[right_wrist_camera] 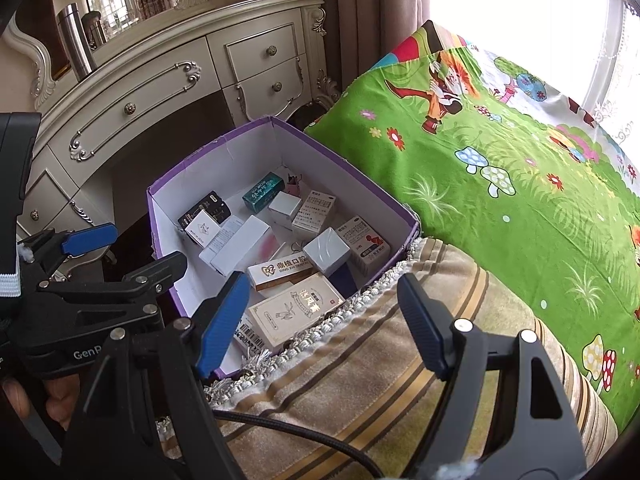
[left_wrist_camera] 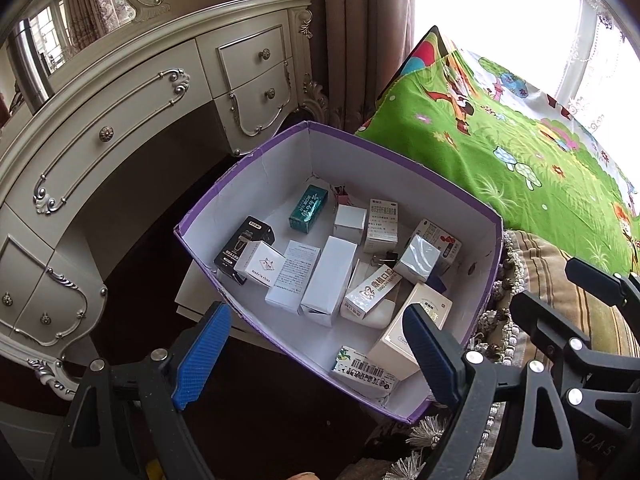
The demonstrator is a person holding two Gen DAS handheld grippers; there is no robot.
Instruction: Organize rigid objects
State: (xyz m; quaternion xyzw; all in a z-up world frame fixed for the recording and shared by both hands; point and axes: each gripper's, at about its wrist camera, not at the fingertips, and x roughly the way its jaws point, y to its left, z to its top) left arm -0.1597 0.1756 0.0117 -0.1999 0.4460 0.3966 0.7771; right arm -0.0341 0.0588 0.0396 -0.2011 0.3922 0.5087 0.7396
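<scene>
A purple cardboard box with a white inside holds several small cartons: a teal one, a black one, white ones, a silver one and a beige one. My left gripper is open and empty, above the box's near corner. My right gripper is open and empty, over the box's near edge and the striped cushion. The left gripper also shows in the right wrist view.
A cream dresser with drawers stands behind the box. A bed with a green cartoon sheet lies to the right. A striped fringed cushion borders the box. A metal flask stands on the dresser.
</scene>
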